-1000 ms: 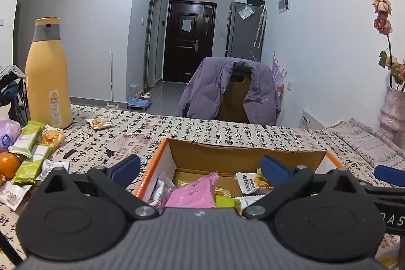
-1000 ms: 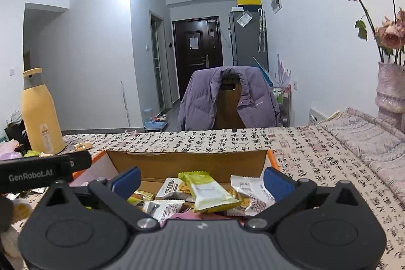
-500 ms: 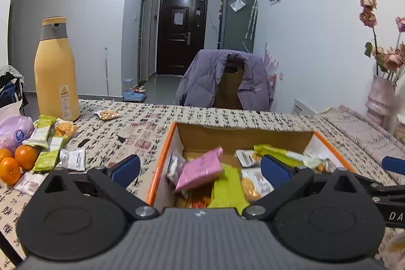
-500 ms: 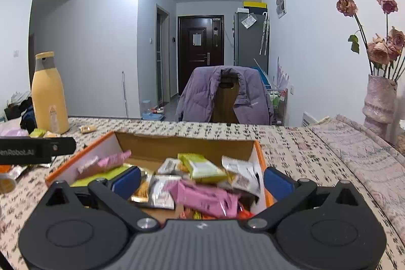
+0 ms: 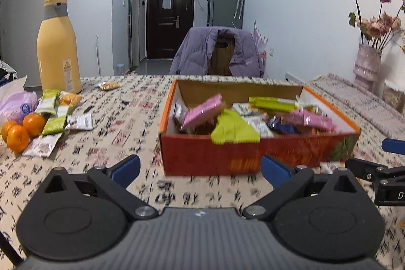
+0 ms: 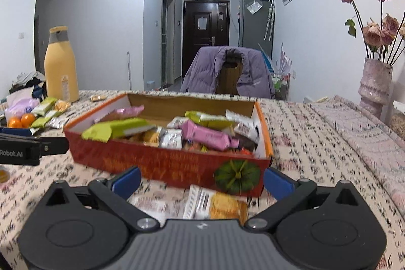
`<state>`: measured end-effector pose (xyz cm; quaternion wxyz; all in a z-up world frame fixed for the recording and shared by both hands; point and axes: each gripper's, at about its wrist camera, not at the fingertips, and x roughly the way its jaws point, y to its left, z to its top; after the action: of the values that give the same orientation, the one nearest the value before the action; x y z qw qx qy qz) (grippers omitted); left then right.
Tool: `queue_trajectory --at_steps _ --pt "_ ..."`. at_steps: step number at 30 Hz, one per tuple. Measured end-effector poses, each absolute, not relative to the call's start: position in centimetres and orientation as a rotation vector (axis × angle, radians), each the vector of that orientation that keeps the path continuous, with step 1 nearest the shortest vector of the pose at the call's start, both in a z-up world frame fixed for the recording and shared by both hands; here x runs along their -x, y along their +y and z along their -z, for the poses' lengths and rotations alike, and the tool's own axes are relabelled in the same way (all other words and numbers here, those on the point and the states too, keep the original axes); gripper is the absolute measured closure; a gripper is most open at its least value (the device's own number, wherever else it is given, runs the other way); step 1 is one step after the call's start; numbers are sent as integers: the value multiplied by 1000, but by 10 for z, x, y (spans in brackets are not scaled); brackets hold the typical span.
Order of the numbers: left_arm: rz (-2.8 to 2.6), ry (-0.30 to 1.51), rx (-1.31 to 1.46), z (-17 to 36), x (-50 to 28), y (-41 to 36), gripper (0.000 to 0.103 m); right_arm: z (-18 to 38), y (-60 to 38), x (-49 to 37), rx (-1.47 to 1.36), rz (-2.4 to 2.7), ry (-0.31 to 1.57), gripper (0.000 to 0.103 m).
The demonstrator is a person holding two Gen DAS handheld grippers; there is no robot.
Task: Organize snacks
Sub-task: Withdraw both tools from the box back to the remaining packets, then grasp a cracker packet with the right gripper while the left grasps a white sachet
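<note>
Both claws backed off one snack box [image 5: 258, 156], empty.

Bare tablecloth [image 5: 121, 141] left of box [image 5: 227, 156]; packets [image 6: 215, 204] block near side.

white walls, dark door [image 5: 170, 18], jacket-draped chair [image 5: 219, 55] behind table.

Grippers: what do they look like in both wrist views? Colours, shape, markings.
Both alike: left gripper and right gripper have a grey ribbed body, black linkage arms with round discs and silver pivot screws, blue pads. White lettering on the side, partly cut off. No cables or sleeves visible.
</note>
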<state>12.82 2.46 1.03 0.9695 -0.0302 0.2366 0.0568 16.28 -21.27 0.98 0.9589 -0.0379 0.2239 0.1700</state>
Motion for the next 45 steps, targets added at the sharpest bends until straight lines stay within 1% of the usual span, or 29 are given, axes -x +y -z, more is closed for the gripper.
queue_trajectory --at_steps 11,18,30,38,45 --pt "-95 528 105 23 -127 40 0 7 -206 -162 107 -338 535 0" --pt "-88 535 161 26 -127 48 0 14 -199 -170 133 -330 565 0" --pt "-88 536 161 27 -127 47 0 21 -207 -209 166 -253 641 0" --pt "-88 537 158 27 -127 46 0 36 -222 -240 60 -242 752 0" --pt "-92 540 161 27 -127 47 0 40 -223 -242 45 -231 733 0"
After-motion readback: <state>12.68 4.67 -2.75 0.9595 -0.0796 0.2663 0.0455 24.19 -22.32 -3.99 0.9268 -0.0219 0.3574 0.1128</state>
